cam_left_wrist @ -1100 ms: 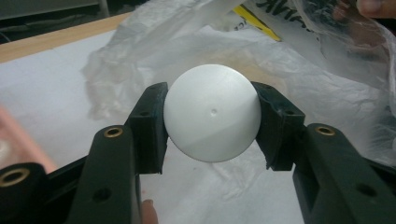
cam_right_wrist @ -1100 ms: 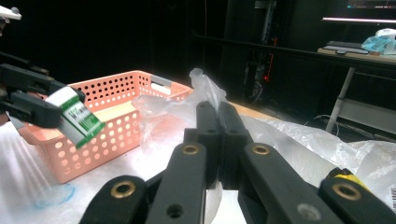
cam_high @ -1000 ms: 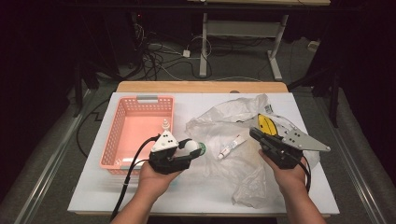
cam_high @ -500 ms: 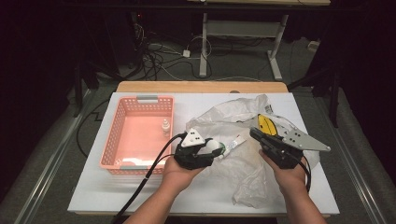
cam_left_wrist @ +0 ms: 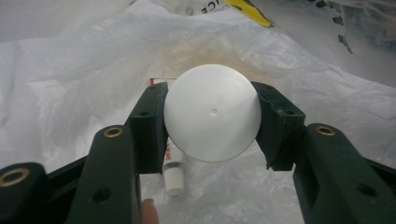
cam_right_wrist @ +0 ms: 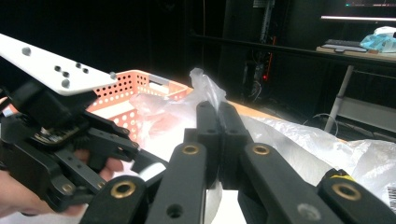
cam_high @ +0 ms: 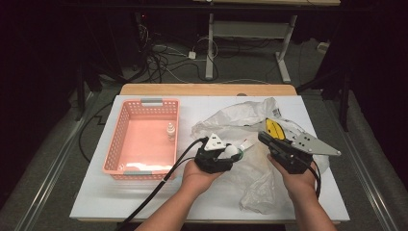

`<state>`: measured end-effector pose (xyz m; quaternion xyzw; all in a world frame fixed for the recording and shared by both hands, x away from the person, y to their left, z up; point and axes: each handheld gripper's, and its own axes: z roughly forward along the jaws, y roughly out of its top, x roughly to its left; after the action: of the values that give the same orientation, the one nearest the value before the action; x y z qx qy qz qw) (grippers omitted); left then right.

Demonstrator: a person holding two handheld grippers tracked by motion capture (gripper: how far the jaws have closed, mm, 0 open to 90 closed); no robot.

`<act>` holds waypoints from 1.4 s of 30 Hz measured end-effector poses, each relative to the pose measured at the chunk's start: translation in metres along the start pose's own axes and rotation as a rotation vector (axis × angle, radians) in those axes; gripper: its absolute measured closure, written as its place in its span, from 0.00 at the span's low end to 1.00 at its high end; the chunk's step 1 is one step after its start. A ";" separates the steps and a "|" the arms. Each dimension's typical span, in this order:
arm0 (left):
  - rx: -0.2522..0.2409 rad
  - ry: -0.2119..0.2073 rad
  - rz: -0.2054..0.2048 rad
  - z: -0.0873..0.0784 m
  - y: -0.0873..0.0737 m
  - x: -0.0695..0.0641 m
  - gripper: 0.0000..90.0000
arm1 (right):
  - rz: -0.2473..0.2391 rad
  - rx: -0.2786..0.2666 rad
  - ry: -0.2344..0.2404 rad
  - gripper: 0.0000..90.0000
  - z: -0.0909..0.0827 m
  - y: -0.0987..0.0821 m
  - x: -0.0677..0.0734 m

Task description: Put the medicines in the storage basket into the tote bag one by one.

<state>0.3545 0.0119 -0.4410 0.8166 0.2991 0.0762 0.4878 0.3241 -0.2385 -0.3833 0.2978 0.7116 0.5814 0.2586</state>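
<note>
My left gripper (cam_high: 232,153) is shut on a white round object (cam_left_wrist: 212,121) with a smooth domed face, its pads (cam_left_wrist: 148,126) pressing on both sides. It hovers over the crumpled clear plastic bag (cam_high: 240,118) at mid-table. Under it a small tube (cam_left_wrist: 173,175) with red print and a white cap lies on the bag. My right gripper (cam_high: 262,137) is at the bag's right side with its jaws pressed together, and bag film (cam_right_wrist: 203,81) bunches up at the tips (cam_right_wrist: 217,109). The left gripper (cam_right_wrist: 70,140) appears close by in the right gripper view.
A pink perforated basket (cam_high: 144,102) stands on the left of the white table (cam_high: 192,202), with a small bottle (cam_high: 170,132) upright inside it. A yellow item (cam_high: 274,127) lies in the bag near my right gripper. Cables trail off the table's front.
My left gripper has carried the white round object rightward from the basket's front right corner to over the plastic bag. The right gripper has stayed where it was.
</note>
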 end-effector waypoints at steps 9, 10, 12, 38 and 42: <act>0.026 -0.011 0.008 0.025 -0.004 -0.005 0.54 | -0.002 -0.001 -0.002 1.00 0.000 0.000 -0.001; 0.030 -0.013 0.011 0.027 -0.005 -0.006 0.54 | -0.006 -0.001 -0.003 1.00 -0.001 0.000 -0.002; 0.035 -0.015 0.011 0.032 -0.006 -0.007 0.54 | -0.004 -0.003 -0.005 1.00 -0.001 0.000 -0.002; 0.032 -0.031 -0.010 0.064 -0.008 -0.011 0.54 | -0.001 -0.003 -0.001 1.00 -0.002 -0.001 -0.004; 0.027 -0.028 -0.009 0.067 -0.007 -0.012 0.54 | 0.004 -0.001 -0.005 1.00 -0.002 -0.002 -0.006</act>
<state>0.3698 -0.0429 -0.4795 0.8229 0.2967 0.0587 0.4811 0.3260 -0.2446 -0.3843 0.3006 0.7102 0.5815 0.2590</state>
